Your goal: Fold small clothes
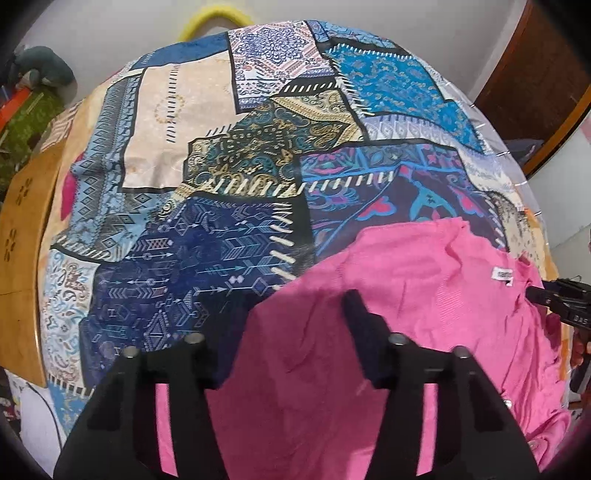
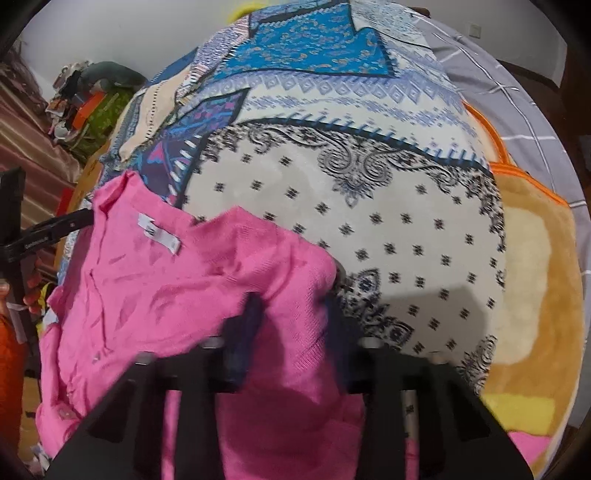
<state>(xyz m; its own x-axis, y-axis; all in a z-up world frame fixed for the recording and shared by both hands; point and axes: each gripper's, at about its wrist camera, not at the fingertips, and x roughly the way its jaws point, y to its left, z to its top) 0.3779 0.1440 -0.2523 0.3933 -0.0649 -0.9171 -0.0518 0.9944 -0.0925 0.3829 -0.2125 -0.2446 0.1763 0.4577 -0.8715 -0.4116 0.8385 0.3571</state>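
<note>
A pink knit garment (image 1: 424,314) (image 2: 166,288) lies crumpled on a patchwork bed cover (image 1: 221,147) (image 2: 369,192), its white label (image 1: 503,275) (image 2: 159,232) facing up near the collar. My left gripper (image 1: 295,317) points down at the garment's left edge, open. Its right finger (image 1: 360,321) rests on the cloth, and flat pink fabric lies between the jaws. Over the garment's right corner, my right gripper (image 2: 291,306) is shut on a bunched fold, which drapes over its right finger. Each gripper also shows in the other view, the right gripper (image 1: 554,299) and the left gripper (image 2: 55,229).
A wooden board (image 1: 22,240) borders the cover on the left. A toast-shaped plush mat with orange trim (image 2: 535,277) and a grey checked sheet (image 2: 517,92) lie to the right. Piled clutter (image 2: 81,96) sits far left, and a yellow hoop (image 1: 214,18) stands behind.
</note>
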